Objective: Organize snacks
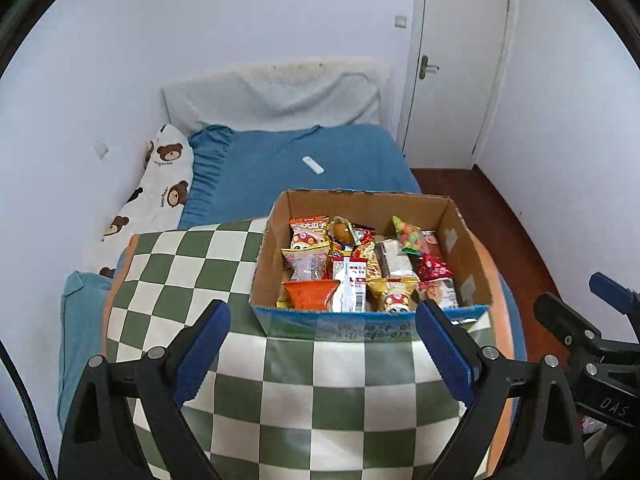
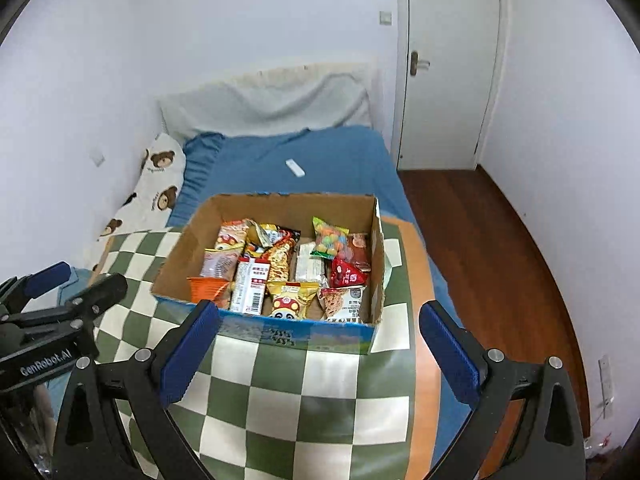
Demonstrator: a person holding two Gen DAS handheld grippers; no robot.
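While both pairs of tongs hang spread and empty above the desk, I see the snacks point(image 1: 360, 264) already packed in rows inside the cardboard box point(image 1: 466, 240), which sits on the checked cloth point(image 1: 180, 264) at the desk's far side, close to the bed point(image 1: 300, 156). Left tongs point(image 1: 322, 344): jaws wide, nothing between the blue ribbed pads. Right tongs point(image 2: 318, 344): jaws wide, likewise bare. No packet lies loose on the cloth in either view, so I judge the sorting nearly or fully done. If a last tidy is needed, I would come down over the box's open top, pinch a packet by its crimped end rather than its puffed middle, and keep the pads clear of the box's thin walls. Materials: crinkly foil and plastic wrappers, soft and slippery, some pillow-shaped; one orange pouch point(image 2: 206, 286) with a pleated edge; corrugated brown board with a printed blue outer face; smooth green-and-cream cloth edged in orange.
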